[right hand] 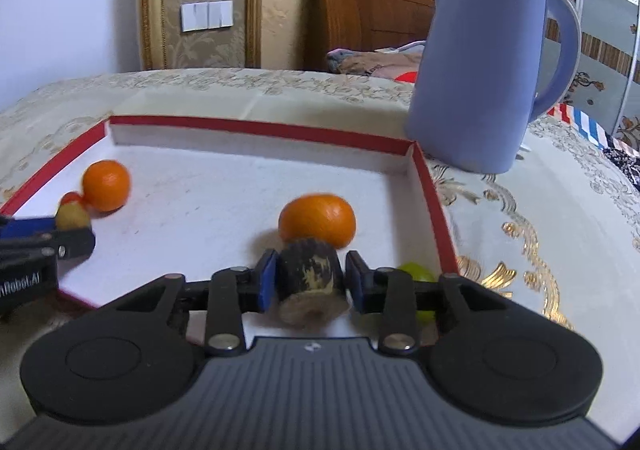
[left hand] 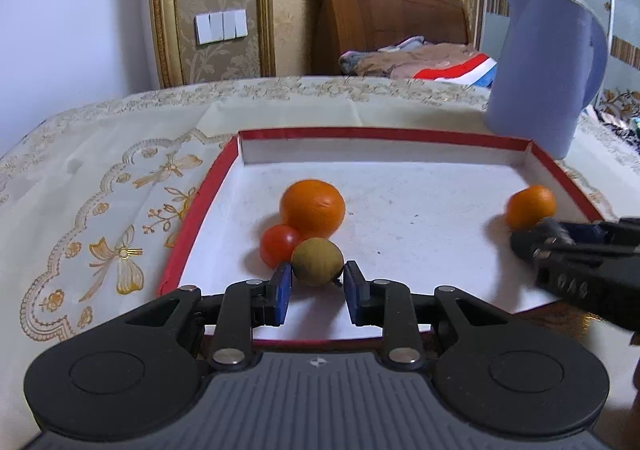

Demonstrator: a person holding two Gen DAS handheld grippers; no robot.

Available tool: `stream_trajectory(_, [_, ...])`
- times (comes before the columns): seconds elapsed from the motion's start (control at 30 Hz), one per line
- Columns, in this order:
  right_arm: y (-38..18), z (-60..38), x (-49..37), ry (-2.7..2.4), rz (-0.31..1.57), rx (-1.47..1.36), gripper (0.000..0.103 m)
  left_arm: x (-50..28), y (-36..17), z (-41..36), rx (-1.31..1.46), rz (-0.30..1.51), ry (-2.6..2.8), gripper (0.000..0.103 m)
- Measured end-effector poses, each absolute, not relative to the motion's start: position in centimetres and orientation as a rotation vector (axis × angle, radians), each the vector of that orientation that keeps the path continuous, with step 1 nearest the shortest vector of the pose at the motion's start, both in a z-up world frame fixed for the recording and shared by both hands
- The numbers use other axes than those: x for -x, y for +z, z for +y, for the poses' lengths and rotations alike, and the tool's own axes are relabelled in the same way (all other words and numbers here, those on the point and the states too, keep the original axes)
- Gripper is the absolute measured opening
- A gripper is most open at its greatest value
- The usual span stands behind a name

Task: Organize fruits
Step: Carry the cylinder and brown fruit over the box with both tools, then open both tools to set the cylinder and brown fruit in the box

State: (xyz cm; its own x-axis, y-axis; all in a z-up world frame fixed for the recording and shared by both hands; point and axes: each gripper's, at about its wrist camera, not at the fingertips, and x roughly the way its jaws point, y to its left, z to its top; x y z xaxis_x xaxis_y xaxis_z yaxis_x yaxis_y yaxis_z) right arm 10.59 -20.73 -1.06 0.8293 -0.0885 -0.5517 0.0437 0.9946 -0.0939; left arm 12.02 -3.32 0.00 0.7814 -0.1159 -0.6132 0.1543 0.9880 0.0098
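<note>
Red-rimmed tray (left hand: 400, 138): shallow cardboard, white floor.
Left hand-held gripper (left hand: 318, 282): clamps round olive-brown fruit (left hand: 316, 260).
Right hand-held gripper (right hand: 310, 282): grips rough dark stubby cylinder (right hand: 310, 278).

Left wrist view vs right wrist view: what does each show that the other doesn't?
Only left wrist: the left tool head-on, shut on a brown-green fruit, and the red tomato in full.

Only right wrist: the right tool head-on, holding a dark brown cylinder-shaped piece, and a green fruit behind its right finger.

Both: red-rimmed box, two oranges, blue kettle, patterned tablecloth.
</note>
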Motion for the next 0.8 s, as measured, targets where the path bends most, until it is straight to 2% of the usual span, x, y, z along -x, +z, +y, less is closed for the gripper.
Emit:
stream_trajectory(0.3, [-0.9,-20.4,-11.2,-0.067,0.554,0.089,0.034,-13.5,0.0,-3.3,-0.042,0.642,-0.1,0.027])
stream_trajectory(0.37, [-0.9,-20.3,-11.1,-0.068,0.546,0.085,0.041,-13.4,-0.1,-3.3,-0.049,0.638,-0.1,0.028])
stream_trajectory(0.43, [-0.8,-20.3,-10.9,-0.063,0.541,0.086,0.053,-13.4,0.0,-3.2,-0.044,0.639,-0.101,0.028])
stream_trajectory(0.5, [-0.8,-20.3,-10.5,-0.075,0.523,0.086,0.065,-13.4,-0.1,-3.0,-0.034,0.637,-0.101,0.033])
stream_trajectory(0.53, [-0.8,-20.3,-10.4,-0.08,0.518,0.09,0.069,-13.3,-0.1,-2.9,-0.031,0.635,-0.1,0.045])
stream_trajectory(0.57, [-0.8,-20.3,-10.2,-0.083,0.512,0.094,0.07,-13.3,-0.2,-2.8,-0.029,0.633,-0.096,0.064])
stream_trajectory(0.6, [-0.8,-20.3,-10.1,-0.086,0.508,0.096,0.07,-13.2,-0.2,-2.6,-0.024,0.625,-0.088,0.069])
stream_trajectory(0.67, [-0.8,-20.4,-9.8,-0.083,0.506,0.09,0.073,-12.9,-0.2,-2.5,-0.024,0.61,-0.074,0.07])
stream_trajectory(0.73, [-0.9,-20.4,-9.4,-0.087,0.496,0.086,0.081,-12.8,-0.1,-2.3,-0.017,0.611,-0.079,0.07])
stream_trajectory(0.8, [-0.8,-20.5,-8.8,-0.094,0.476,0.093,0.082,-12.6,-0.1,-2.0,-0.013,0.615,-0.078,0.07])
